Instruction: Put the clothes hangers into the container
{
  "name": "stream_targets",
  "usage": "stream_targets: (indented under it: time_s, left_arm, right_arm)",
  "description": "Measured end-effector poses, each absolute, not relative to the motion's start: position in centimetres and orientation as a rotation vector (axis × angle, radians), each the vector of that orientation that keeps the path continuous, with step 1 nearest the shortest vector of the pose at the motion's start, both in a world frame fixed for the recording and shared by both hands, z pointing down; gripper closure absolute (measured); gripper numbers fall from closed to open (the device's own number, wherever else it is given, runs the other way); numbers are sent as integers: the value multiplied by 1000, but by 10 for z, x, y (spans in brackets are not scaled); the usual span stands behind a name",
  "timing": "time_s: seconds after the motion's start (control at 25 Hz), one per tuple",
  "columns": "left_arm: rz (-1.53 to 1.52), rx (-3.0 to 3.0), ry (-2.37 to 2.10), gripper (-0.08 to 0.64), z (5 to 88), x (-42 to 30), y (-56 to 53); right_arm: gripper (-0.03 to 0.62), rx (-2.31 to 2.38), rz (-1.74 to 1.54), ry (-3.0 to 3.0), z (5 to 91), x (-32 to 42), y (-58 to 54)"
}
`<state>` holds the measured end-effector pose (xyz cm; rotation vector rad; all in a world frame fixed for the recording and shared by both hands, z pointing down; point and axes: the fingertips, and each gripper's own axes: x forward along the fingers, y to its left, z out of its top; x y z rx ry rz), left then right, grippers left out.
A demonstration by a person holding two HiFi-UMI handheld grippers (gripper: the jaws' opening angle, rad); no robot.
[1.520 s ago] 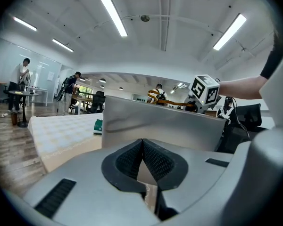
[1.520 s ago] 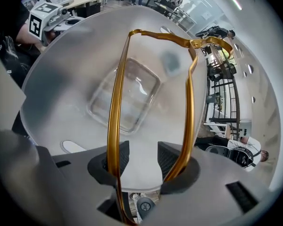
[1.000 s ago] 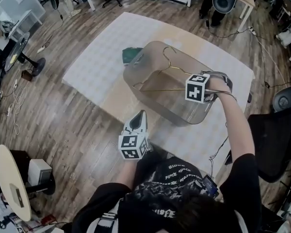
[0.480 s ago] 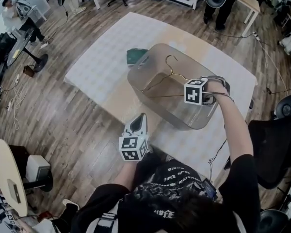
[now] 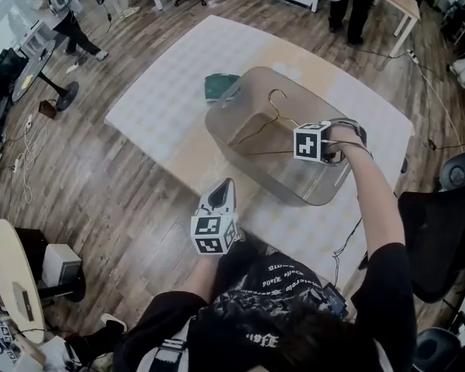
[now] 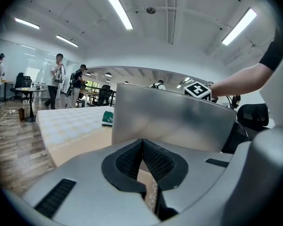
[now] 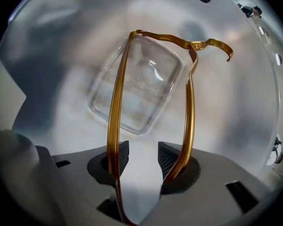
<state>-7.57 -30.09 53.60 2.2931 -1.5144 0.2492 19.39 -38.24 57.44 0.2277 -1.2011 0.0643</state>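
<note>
Right tool (image 7: 141, 157) lowered slightly; its jaws stood apart, gold hanger (image 7: 114, 107) apparently looped round them inside container (image 5: 291, 188). Left tool (image 6: 142, 150) closed, empty, at bench (image 5: 163, 99) near edge.

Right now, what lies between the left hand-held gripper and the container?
Only bare tabletop separates left hand-held gripper and container, seen in the left gripper view.

Wood-plank floor (image 5: 139, 184) runs all round me, with loose cables (image 5: 27, 149) trailing at the left. A round pale table (image 5: 12, 281) stands near left and a black office chair (image 5: 442, 239) at my right. Far off are a pale desk (image 5: 394, 0) and a person (image 5: 62, 10) walking. Overhead, long strip lights (image 6: 119, 8) cross a white ceiling (image 6: 179, 41).
</note>
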Motion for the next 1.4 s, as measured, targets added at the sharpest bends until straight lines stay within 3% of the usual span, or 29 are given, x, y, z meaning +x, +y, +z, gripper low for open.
stream_targets:
  time_s: [0.6, 1.4]
  left_arm:
    - [197, 2270, -1546, 540, 535, -83, -287]
    - [221, 2266, -1538, 540, 534, -79, -264]
  right_arm:
    - [363, 203, 86, -1161, 575, 197, -373]
    - [235, 350, 38, -1440, 531, 171, -365]
